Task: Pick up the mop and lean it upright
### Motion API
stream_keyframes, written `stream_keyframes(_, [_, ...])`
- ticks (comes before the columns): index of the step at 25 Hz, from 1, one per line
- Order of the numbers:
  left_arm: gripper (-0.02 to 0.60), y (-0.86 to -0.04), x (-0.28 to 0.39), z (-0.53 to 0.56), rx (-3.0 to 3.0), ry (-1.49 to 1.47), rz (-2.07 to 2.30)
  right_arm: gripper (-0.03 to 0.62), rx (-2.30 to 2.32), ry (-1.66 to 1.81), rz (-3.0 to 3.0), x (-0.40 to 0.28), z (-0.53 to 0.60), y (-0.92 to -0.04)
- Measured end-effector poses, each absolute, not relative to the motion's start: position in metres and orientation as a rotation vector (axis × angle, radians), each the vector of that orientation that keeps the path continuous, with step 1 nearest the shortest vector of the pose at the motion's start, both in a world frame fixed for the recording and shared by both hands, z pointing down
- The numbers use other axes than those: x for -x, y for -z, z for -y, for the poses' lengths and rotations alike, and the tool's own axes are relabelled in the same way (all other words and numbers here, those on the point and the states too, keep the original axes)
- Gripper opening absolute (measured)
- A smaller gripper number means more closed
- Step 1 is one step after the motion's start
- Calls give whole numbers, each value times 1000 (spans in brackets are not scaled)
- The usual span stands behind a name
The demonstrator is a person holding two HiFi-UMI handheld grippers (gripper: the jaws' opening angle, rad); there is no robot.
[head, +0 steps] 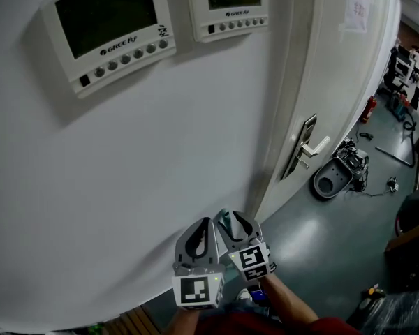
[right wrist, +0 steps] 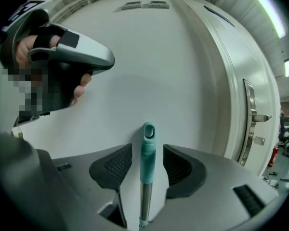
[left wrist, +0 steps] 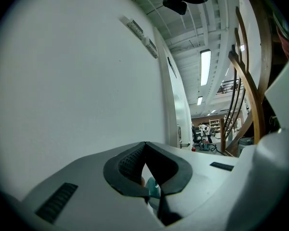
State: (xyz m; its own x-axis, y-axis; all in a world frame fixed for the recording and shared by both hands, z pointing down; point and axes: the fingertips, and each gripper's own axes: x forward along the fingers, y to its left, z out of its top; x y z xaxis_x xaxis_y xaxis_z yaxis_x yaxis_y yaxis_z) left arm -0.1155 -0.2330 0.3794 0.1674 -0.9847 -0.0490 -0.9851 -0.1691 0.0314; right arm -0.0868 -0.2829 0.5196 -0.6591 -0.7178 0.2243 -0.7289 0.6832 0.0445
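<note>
While the left claw [left wrist: 144, 145] points level, pinched empty, the right claw [right wrist: 147, 147] gapes around the mop handle [right wrist: 148, 158].

Only the teal grip and a short run of metal shaft of the mop [right wrist: 148, 153] show. The rest drops off the bottom edge of the right gripper view, and its head cannot be seen. In the head view, the left gripper [head: 207, 222] and the right gripper [head: 234, 218] cover all but a teal sliver of it. The top edge cuts the right wall panel [head: 229, 5]. The print on the paper sheet [head: 358, 5] is too small to read. The far people [left wrist: 203, 129] are too small to make out.
</note>
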Motion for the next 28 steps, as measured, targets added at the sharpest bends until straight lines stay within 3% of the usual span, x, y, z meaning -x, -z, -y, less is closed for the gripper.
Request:
stream_keyframes(7, [14, -378, 120, 233, 2389, -100, -2021, 193, -1196, 4, 2623, 93, 286, -525])
stream_keyframes(13, [14, -379, 121, 233, 2397, -108, -2023, 120, -1237, 2, 2610, 91, 291, -526])
stream_keyframes(28, [14, -380, 121, 236, 2403, -99, -2012, 110, -1288, -42, 2630, 79, 291, -525])
